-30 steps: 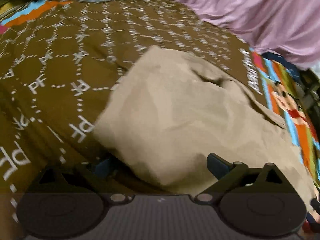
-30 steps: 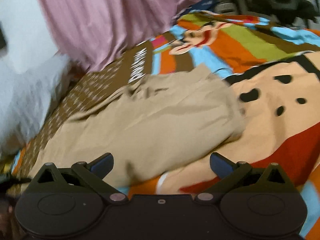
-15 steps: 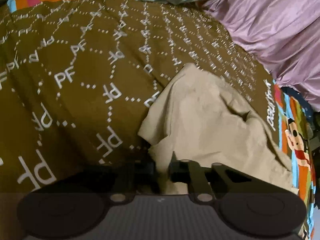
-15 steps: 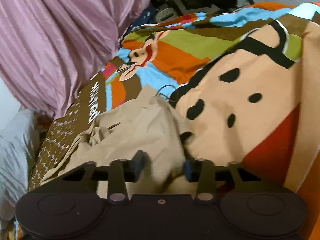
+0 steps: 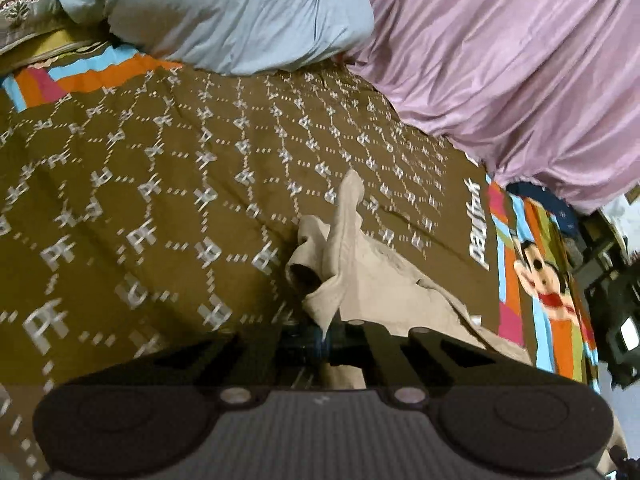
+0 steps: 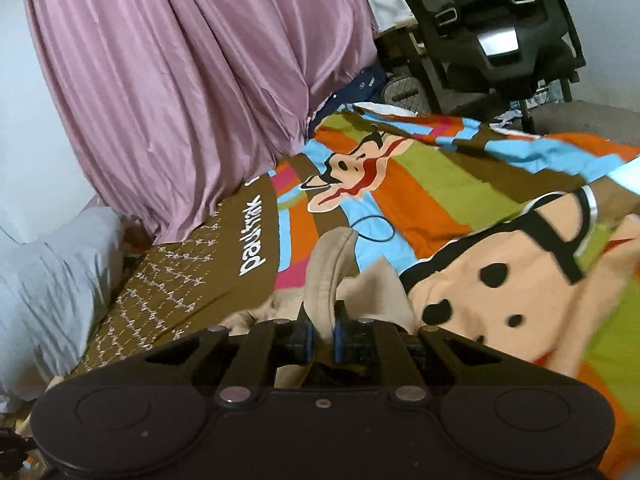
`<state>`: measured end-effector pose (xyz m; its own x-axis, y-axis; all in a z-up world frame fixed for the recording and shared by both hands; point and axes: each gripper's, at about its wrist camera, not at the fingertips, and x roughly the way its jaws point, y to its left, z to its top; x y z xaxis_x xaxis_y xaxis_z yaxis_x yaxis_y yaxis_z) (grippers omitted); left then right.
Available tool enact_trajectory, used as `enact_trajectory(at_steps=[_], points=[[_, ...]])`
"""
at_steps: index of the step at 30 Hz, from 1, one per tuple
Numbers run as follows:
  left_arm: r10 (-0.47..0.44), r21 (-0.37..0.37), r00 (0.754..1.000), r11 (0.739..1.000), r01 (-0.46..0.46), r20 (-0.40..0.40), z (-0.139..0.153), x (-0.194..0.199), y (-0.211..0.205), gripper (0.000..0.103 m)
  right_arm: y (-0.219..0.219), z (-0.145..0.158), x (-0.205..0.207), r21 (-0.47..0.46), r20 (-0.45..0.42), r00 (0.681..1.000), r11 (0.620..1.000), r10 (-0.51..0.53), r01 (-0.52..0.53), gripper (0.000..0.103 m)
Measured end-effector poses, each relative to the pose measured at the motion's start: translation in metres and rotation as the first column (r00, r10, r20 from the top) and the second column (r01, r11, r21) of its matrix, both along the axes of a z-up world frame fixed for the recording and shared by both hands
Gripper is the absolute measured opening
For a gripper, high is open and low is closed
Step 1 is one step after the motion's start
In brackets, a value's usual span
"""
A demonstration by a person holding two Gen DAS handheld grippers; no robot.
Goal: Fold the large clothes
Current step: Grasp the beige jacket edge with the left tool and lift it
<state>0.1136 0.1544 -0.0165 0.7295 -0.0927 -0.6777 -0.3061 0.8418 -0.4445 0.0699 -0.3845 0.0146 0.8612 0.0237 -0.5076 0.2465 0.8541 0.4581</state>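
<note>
A tan garment (image 5: 372, 276) lies bunched on the patterned bedspread (image 5: 160, 184). My left gripper (image 5: 326, 338) is shut on one edge of it, and a fold of cloth stands up from the pads. In the right wrist view the same tan garment (image 6: 332, 272) rises in a ridge out of my right gripper (image 6: 322, 338), whose jaws are still closing and pinch the cloth between the blue pads. Both held edges are lifted off the bed; the rest of the garment sags below and is partly hidden by the gripper bodies.
A pink curtain (image 5: 520, 80) hangs along the bed's far side. A pale grey pillow (image 5: 224, 12) lies at the head. The colourful cartoon part of the bedspread (image 6: 460, 200) spreads to the right. A black office chair (image 6: 492, 28) stands beyond the bed.
Both grippers went from wide open to closed on the tan garment's edges, then rose, pulling the cloth up off the bed into narrow ridges.
</note>
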Motion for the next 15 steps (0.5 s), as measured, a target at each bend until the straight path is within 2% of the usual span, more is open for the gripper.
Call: enact_trajectory(at_steps=[3, 5, 8, 10, 13, 15], points=[[0.002, -0.002, 0.999, 1.000, -0.002, -0.054, -0.022, -0.010, 0.003, 0.000, 0.000, 0.002, -0.025, -0.038, -0.041, 0.999, 0.999, 0.012, -0.014, 0.009], [0.031, -0.026, 0.996, 0.999, -0.033, -0.090, -0.037, -0.013, 0.007, 0.000, 0.004, -0.012, -0.035, -0.065, -0.086, 0.996, 0.998, 0.016, -0.021, 0.010], [0.043, -0.069, 0.996, 0.996, -0.049, -0.084, -0.043, -0.017, 0.013, 0.001, 0.003, -0.035, -0.042, -0.073, -0.147, 0.989, 0.997, -0.013, 0.002, 0.011], [0.038, -0.066, 0.996, 0.997, -0.043, -0.080, -0.041, -0.016, 0.014, 0.001, 0.003, -0.039, -0.044, -0.085, -0.154, 0.988, 0.996, -0.021, 0.008, 0.014], [0.036, -0.049, 0.996, 0.998, -0.040, -0.081, -0.042, -0.015, 0.011, 0.001, 0.010, -0.030, -0.045, -0.225, -0.146, 0.988, 0.974, -0.047, 0.014, 0.033], [0.037, -0.049, 0.996, 0.998, -0.042, -0.082, -0.043, -0.015, 0.011, 0.001, 0.021, -0.022, -0.043, -0.323, -0.115, 0.992, 0.946, -0.056, 0.016, 0.061]])
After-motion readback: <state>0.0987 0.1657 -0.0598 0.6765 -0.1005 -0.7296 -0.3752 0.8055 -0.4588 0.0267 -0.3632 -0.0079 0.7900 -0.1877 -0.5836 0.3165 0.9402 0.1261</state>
